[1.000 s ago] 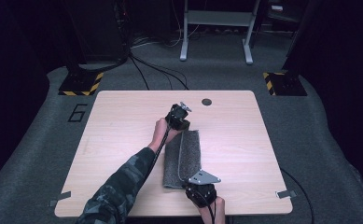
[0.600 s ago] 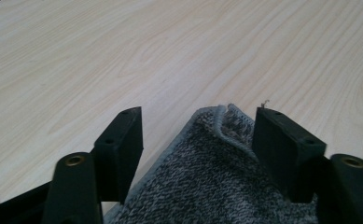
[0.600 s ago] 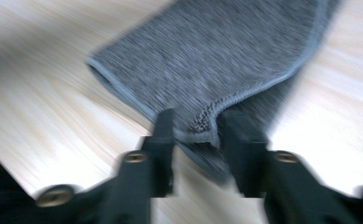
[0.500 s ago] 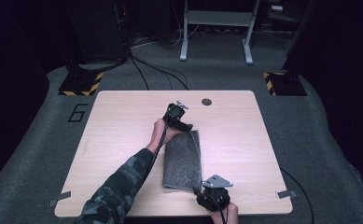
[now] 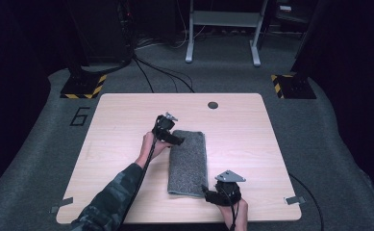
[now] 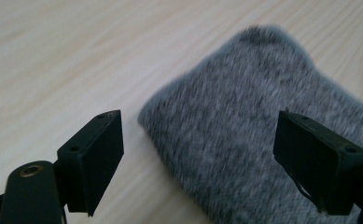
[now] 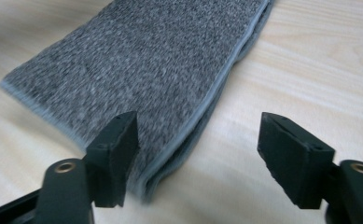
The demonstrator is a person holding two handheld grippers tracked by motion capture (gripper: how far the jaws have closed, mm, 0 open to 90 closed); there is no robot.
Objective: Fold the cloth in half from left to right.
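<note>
On pale wood table point(image 5: 252, 144) — grey towel point(image 5: 188, 161), dark carpet point(image 5: 333, 144)

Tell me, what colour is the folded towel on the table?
Speckled grey towel, with a paler edge; the right gripper view shows it best.

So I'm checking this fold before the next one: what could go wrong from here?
Both grippers, left and right, have just been opening, and nothing is clamped. The towel lies folded, its layered edge loose. A jaw drawn back along it might catch that edge and undo the fold. The right gripper also sits near the table's front edge.
</note>
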